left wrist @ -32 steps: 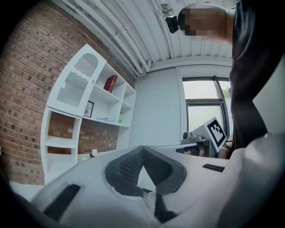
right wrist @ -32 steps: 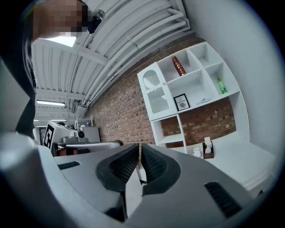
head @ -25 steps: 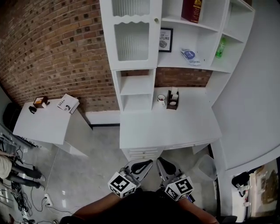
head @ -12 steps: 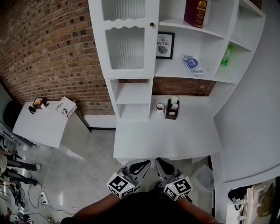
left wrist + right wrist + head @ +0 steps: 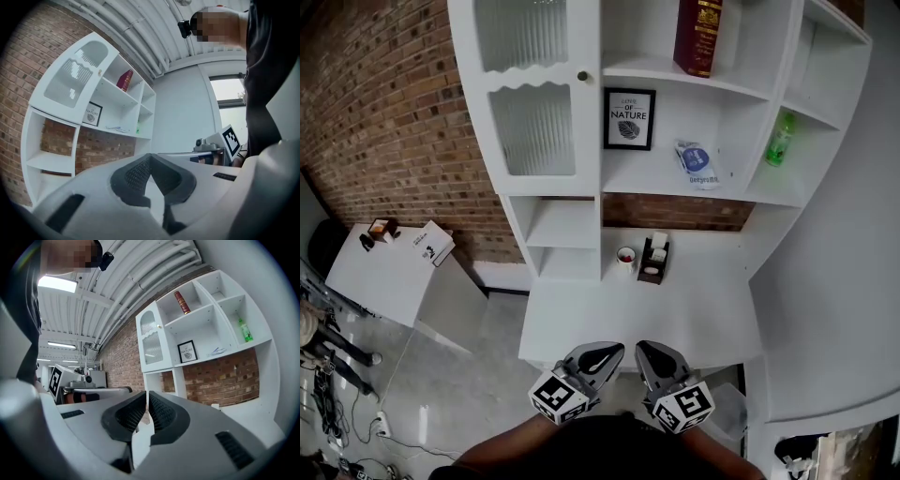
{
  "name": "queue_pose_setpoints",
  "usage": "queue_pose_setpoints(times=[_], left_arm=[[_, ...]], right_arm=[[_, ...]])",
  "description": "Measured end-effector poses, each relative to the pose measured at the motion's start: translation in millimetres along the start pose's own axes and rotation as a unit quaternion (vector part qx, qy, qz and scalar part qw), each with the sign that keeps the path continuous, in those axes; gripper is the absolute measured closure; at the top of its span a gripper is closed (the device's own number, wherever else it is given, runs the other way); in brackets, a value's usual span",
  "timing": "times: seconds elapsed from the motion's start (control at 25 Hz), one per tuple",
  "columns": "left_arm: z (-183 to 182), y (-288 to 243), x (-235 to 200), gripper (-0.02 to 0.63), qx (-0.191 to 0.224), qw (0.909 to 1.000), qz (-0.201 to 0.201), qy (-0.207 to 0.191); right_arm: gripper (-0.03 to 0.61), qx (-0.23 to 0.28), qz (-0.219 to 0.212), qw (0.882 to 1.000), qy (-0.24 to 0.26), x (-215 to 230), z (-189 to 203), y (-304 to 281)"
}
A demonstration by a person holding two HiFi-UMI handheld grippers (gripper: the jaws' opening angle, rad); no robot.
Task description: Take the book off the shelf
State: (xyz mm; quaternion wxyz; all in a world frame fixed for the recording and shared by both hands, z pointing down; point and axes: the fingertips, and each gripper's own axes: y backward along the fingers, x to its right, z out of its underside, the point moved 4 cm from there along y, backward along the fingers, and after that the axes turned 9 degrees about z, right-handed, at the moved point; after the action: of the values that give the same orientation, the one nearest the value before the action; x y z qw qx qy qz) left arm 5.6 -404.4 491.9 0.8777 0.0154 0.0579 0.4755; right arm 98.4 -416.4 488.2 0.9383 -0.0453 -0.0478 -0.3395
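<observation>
The book [image 5: 697, 36] is seen standing upright on the shelf [image 5: 741, 90] directly above the picture [image 5: 628, 119], a little to the picture's right, spine outward. Nothing is stacked against it on either side. It is also seen small and far off in the left gripper view [image 5: 124, 80] and the right gripper view [image 5: 182, 302].

The left gripper [image 5: 602, 353] and the right gripper [image 5: 652, 355] are held low, well below the picture and on the near side of the desk [image 5: 675, 319], far from the book. Both pairs of jaws are pressed together with nothing between them.

The book is judged to be a thick, dark red hardback: stiff, not fragile and fairly heavy for its size. Its cover may be smooth, so some slip is to be expected. With no neighbour to prop it, it could be tipped over by a careless touch.

A hold is best taken across the two covers, near the spine and about mid-height, where the boards are firmest. The jaws would first have to be opened wider than the book is thick. The second gripper could be used to steady it.
</observation>
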Motion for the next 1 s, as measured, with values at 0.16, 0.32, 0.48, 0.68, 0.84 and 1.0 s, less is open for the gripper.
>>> queue_pose_setpoints(times=[0.16,0.32,0.48,0.68,0.84,1.0], left_arm=[[-7,-37,-11,0.606,-0.003,0.9998,0.011,-0.016],[-26,-64,-36,0.606,0.01,0.9995,0.014,-0.027],[-58,-85,-67,0.606,0.025,0.9978,0.025,-0.056],[-116,-102,-99,0.606,0.047,0.9918,0.058,-0.104],[-166,-114,-122,0.606,0.061,0.9858,0.091,-0.127],[-219,-124,-142,0.606,0.073,0.9763,0.118,-0.166]], right_arm=[[0.552,0.01,-0.003,1.0,0.014,33,-11,-6],[0.552,0.027,-0.004,0.999,0.029,52,-29,-21],[0.552,0.049,0.0,0.996,0.069,70,-65,-49],[0.551,0.093,0.014,0.99,0.106,82,-131,-80],[0.551,0.133,0.023,0.982,0.133,84,-195,-100],[0.551,0.169,0.027,0.967,0.189,76,-258,-116]])
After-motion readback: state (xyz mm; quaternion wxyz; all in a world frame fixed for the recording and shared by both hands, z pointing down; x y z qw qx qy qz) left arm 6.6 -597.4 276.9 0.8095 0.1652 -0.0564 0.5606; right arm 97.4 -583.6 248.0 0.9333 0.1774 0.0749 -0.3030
